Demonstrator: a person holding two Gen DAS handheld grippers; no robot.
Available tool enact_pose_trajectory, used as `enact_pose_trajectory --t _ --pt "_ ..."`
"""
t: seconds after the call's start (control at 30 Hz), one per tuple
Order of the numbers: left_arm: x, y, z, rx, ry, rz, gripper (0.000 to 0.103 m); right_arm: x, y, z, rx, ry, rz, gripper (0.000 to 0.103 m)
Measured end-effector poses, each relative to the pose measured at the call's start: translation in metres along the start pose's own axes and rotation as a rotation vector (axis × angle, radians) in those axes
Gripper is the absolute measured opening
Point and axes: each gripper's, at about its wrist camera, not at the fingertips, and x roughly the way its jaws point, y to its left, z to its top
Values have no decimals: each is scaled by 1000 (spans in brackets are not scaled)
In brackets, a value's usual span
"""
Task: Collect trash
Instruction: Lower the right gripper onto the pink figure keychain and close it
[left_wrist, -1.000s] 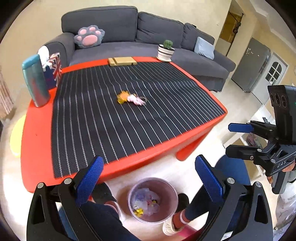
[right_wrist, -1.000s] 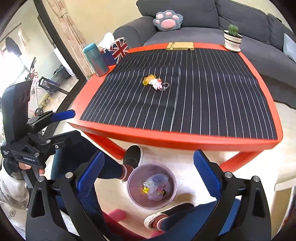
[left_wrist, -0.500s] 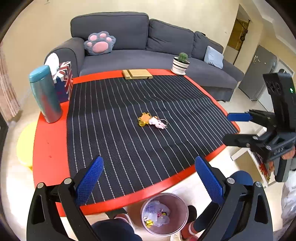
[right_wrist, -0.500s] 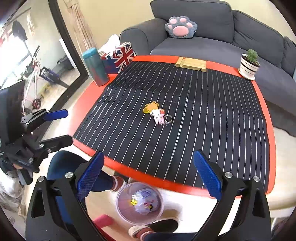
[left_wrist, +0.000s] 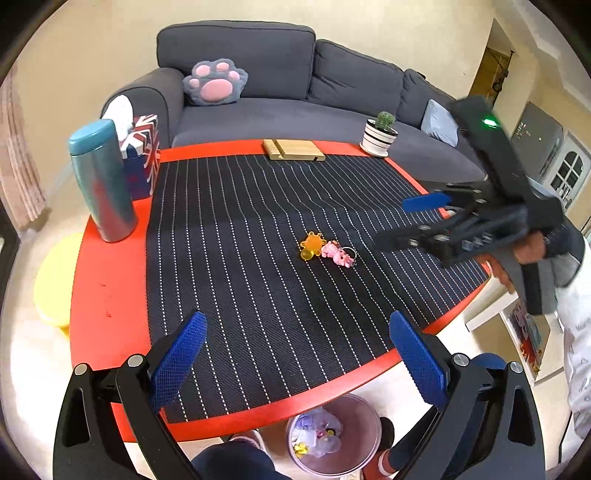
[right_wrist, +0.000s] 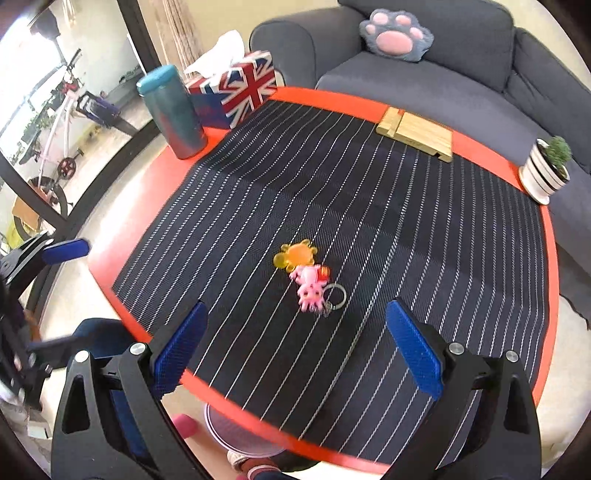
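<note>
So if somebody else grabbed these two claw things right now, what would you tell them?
Left gripper: open, empty, hovering over the near table edge.
Right gripper: open, empty, aimed at the toys.
Orange charm and pink keychain lie touching, mid-mat.
Bin sits on the floor under the near edge, with some trash already inside.
Left to do: pick up both pieces and drop them in the bin.

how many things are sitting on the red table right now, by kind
keychain charms: 2, orange and pink
teal tumbler: 1
union jack tissue box: 1
wooden stand: 1
potted cactus: 1
striped mat: 1
total: 7
</note>
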Motion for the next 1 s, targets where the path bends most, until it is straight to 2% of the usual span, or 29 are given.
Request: enact_pose_trajectory --t 0.2,0.37,0.63,0.83,0.97,1.0 --pt "4 4 -2 -13 8 -2 95 44 -3 24 -16 117 -2 95" --pt "7 8 -4 -26 12 -2 95 73 -4 31 -16 193 1 95" --pt "10 14 -9 -43 23 0 95 97 -6 31 -17 246 2 71" --pt "12 15 -10 -48 24 -1 95 103 -9 28 -18 265 -6 62" --pt "13 16 -12 -48 27 -2 95 106 -9 27 -19 268 -9 59" --pt "13 16 -12 -48 28 -2 95 106 -9 26 -19 270 -9 55"
